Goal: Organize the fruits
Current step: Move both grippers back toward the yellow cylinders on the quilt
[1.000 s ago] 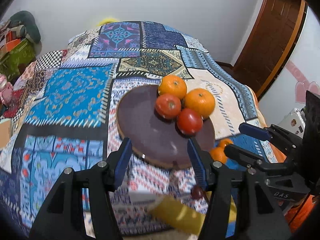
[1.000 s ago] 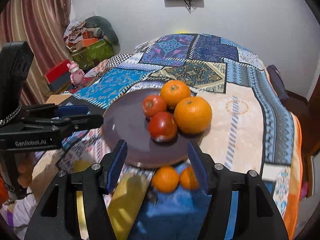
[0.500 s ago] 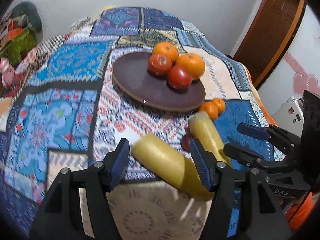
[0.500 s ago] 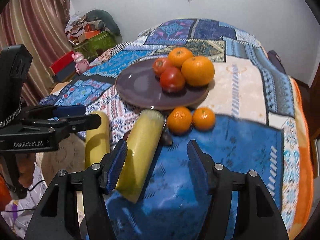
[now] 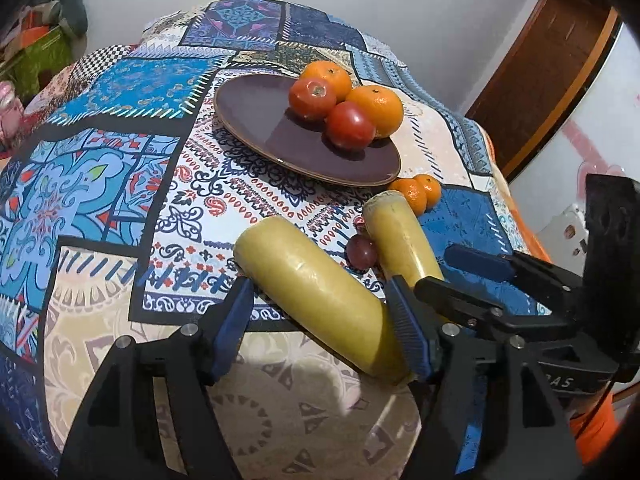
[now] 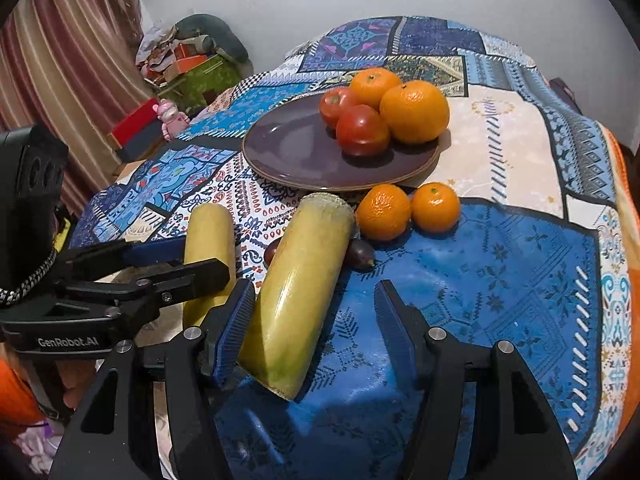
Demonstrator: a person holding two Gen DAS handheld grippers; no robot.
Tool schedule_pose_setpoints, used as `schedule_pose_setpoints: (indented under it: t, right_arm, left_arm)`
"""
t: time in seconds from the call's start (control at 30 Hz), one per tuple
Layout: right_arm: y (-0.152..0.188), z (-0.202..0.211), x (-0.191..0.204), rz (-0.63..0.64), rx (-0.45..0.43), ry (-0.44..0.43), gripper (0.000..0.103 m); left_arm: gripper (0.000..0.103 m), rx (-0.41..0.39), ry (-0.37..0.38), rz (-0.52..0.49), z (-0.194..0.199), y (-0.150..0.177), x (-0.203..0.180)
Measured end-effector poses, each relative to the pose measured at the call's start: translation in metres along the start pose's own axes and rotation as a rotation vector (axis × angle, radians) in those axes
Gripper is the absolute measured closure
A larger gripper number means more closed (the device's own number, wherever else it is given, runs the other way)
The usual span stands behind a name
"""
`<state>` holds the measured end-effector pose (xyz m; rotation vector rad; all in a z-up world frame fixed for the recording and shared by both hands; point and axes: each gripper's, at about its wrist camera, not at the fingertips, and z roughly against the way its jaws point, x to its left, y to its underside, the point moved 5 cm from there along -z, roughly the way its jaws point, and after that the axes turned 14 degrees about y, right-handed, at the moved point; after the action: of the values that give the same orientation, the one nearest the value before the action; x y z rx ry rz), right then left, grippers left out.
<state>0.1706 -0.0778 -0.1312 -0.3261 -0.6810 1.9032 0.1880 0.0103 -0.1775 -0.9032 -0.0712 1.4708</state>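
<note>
1. the left gripper (image 5: 324,320) is hovering with its jaws spread wide around the near end of a yellow cylinder fruit (image 5: 316,292), holding nothing; the fruit is sitting between the two blue pads, nearer the right one, and whether it is touching that pad i cannot tell.
2. that fruit's long axis is running diagonally across the gap, from the near right up to the far left, so i judge the jaws are needing a twist before closing squarely across it.
3. the right gripper (image 6: 316,320) is also standing wide open and gripping nothing; a second yellow cylinder (image 6: 298,292) is lying just by its left pad, its long axis pointing away toward the plate (image 6: 288,156), so the jaws are sitting off to its right.
4. each arm is being nearest its own cylinder; the plate, already carrying two oranges and two red fruits, is lying well beyond on the patterned cloth (image 6: 500,264), with two small mandarins (image 6: 408,210) beside its rim.
5. writing: "genrobot.ai" is reading clearly on the left gripper's body in the right wrist view; in the left wrist view only "as" is showing on the right gripper.
</note>
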Motion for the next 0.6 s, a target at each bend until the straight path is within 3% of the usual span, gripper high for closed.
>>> schedule_pose_setpoints:
  t: [0.17, 0.6]
  right_arm:
    - [0.002, -0.007, 0.007, 0.008, 0.033, -0.040, 0.060]
    - [0.012, 0.008, -0.015, 0.031, 0.045, 0.003, 0.067]
  left_arm:
    - [0.034, 0.005, -0.006, -0.003, -0.001, -0.002, -0.002]
    - [0.032, 0.047, -0.073, -0.089, -0.023, -0.005, -0.015]
